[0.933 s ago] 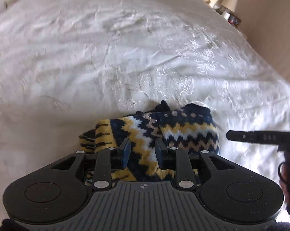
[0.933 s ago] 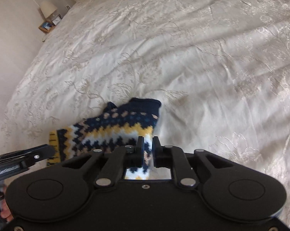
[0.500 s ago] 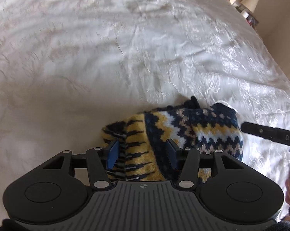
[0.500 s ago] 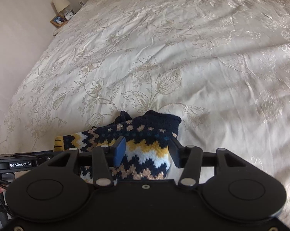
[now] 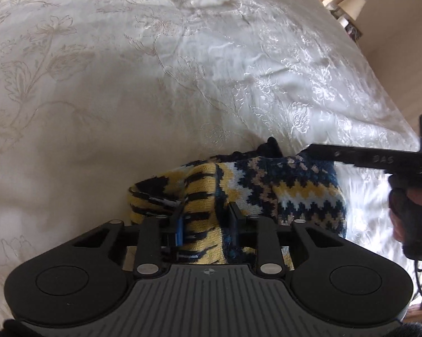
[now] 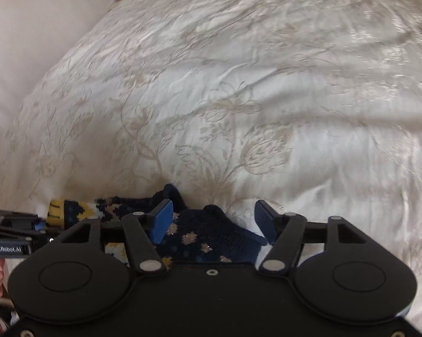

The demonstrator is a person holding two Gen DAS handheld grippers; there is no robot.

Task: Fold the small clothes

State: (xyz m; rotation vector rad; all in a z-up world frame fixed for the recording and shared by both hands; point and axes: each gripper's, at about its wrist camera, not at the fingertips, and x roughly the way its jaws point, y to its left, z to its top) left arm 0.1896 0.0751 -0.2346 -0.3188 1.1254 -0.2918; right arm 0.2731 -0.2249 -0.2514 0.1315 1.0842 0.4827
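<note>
While we work at the near edge of the bed (image 5: 183,90), our left hand-held gripper (image 5: 206,219) has just closed again and pinches the yellow striped end of the knitted sock (image 5: 281,188). Our right hand-held gripper (image 6: 212,220) stands half open, astride the navy end (image 6: 211,238) without pressing it. We judge the fold goes best if the left keeps its pinch, the right nips both layers squarely, and we lay the end over evenly on the bedspread beyond.

left tongs (image 5: 206,220) newly closed on the sock's (image 5: 267,191) yellow end, right tongs (image 6: 213,219) released, agape.
</note>
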